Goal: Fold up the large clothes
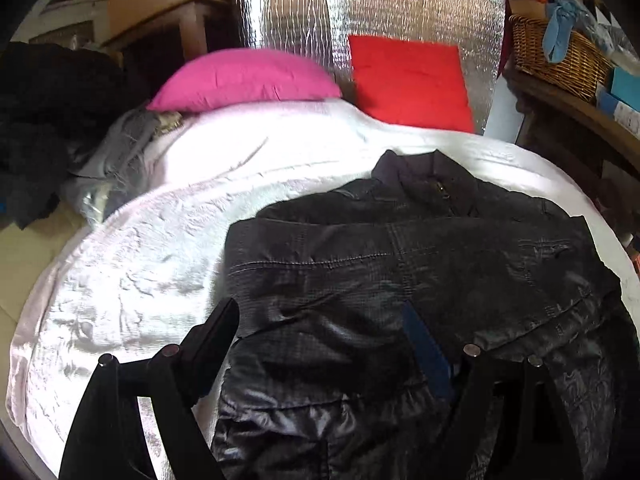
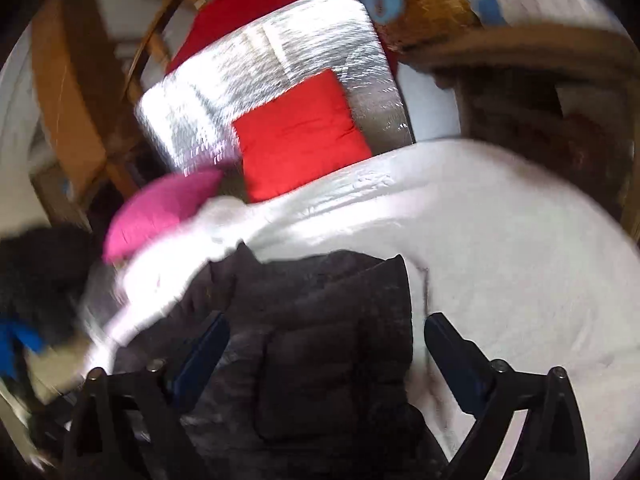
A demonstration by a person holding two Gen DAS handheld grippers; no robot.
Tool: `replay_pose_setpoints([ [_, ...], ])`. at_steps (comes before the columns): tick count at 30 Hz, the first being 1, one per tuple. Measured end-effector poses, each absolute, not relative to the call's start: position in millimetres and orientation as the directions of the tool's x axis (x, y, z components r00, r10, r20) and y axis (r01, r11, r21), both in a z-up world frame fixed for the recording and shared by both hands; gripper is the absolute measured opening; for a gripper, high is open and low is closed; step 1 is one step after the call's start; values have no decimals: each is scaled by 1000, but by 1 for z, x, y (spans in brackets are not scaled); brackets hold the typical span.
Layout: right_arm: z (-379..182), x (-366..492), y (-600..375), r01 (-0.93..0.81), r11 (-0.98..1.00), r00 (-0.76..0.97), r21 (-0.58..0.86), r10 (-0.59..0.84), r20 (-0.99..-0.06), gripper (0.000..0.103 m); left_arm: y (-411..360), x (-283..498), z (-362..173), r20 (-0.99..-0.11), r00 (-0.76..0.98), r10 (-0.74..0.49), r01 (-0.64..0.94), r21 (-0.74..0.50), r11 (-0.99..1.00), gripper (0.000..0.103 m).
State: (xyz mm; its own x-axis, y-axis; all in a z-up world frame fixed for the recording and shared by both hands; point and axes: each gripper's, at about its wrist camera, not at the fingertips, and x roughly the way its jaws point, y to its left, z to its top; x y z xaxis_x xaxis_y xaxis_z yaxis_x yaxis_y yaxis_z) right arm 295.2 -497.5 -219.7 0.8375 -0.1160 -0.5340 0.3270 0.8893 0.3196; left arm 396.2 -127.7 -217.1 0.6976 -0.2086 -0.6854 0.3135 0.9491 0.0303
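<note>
Nearest the cameras, both grippers stood with jaws spread and nothing clamped between them: the left gripper [image 1: 320,344] hung over the lower part of the dark jacket [image 1: 420,264], and the right gripper [image 2: 326,344] hovered above its folded edge, pads clear of the cloth. The jacket lay partly folded on the white bedspread [image 1: 140,248], collar toward the pillows. From here, a regrasp could catch only the top layer of slippery, puffy fabric, so the fold might slide open or drag crooked; pinching the bedspread along with the hem seemed another risk. Farther back sat a pink pillow [image 1: 244,80] and a red cushion [image 1: 412,84] against a silver foil panel [image 1: 360,4], with a wicker basket [image 1: 560,56] off to the side.
</note>
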Motion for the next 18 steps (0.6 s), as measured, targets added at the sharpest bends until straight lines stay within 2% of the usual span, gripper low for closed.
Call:
replay_pose_setpoints([
  [1,-220,298,-488,324,903,830,283,-128,-542,65,-129,393,-217,-680,706,-195,306,45,951,84],
  [2,-220,298,-482,325,911,815,253,-134,-564,57,-130,390,-218,-675,715,-183,303,64,951,84],
  [3,-224,304,-475,318,920,794,230,-126,-594,45,-133,386,-220,-673,718,-177,305,76,949,84],
  [4,-231,312,-466,292,931,768,220,-91,-634,42,-131,381,-220,-672,721,-170,306,88,948,84],
  [7,-255,324,-451,272,955,662,120,-96,-743,42,-139,380,-225,-672,724,-158,320,124,939,84],
  [9,-273,332,-447,268,961,616,62,-121,-778,42,-140,379,-227,-672,724,-153,324,136,936,84],
  [11,-270,334,-449,261,963,616,63,-116,-779,42,-139,383,-228,-671,726,-150,326,143,935,84],
  [13,-261,332,-455,274,954,629,121,-82,-773,42,-138,385,-227,-668,729,-151,325,144,935,84],
  [15,-248,328,-461,248,953,686,174,-47,-726,42,-137,388,-226,-662,736,-145,321,153,934,84],
  [18,-234,329,-454,208,963,740,173,-39,-671,43,-139,392,-225,-656,741,-142,322,161,933,84],
])
